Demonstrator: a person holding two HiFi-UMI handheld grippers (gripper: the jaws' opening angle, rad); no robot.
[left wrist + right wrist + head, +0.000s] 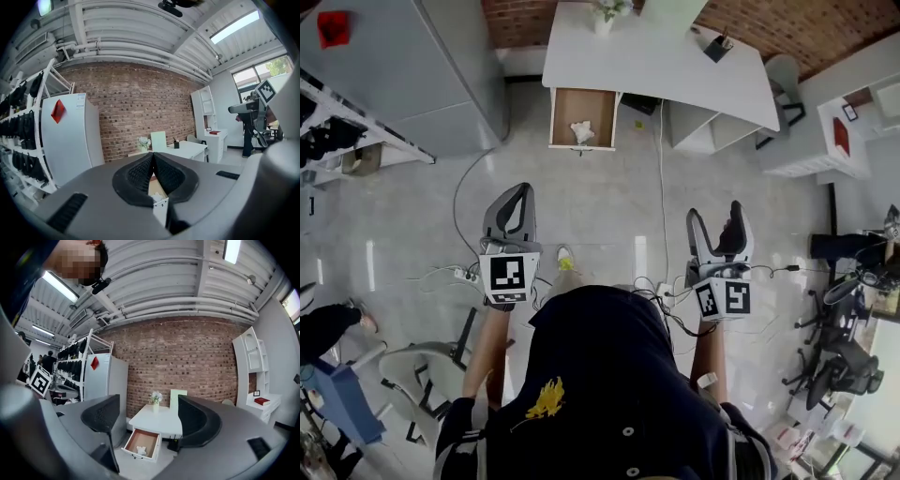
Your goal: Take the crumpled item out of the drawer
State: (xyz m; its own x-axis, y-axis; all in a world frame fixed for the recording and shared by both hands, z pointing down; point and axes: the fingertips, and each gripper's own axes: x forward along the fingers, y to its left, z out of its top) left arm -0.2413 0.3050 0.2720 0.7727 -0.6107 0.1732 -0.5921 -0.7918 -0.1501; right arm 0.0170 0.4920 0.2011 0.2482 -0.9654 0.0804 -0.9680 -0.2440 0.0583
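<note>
An open wooden drawer point(598, 105) juts from the front of the white desk point(656, 66) across the floor from me. A white crumpled item point(582, 132) lies inside it. The right gripper view shows the same drawer point(151, 439) and crumpled item point(141, 450) between and beyond the jaws. My left gripper point(518, 190) is held at waist height, well short of the desk, its pads closed together with nothing in them. My right gripper point(715, 216) hangs beside it, jaws apart and empty. In the left gripper view the pads point(140, 173) meet, and the drawer point(155, 185) shows in the gap below them.
A grey cabinet point(403, 66) stands at far left beside a rack. Cables point(661, 187) and a power strip point(467, 275) trail over the tiled floor. White shelving point(825, 141) and office chairs point(844, 366) are at right. A vase point(605, 19) sits on the desk.
</note>
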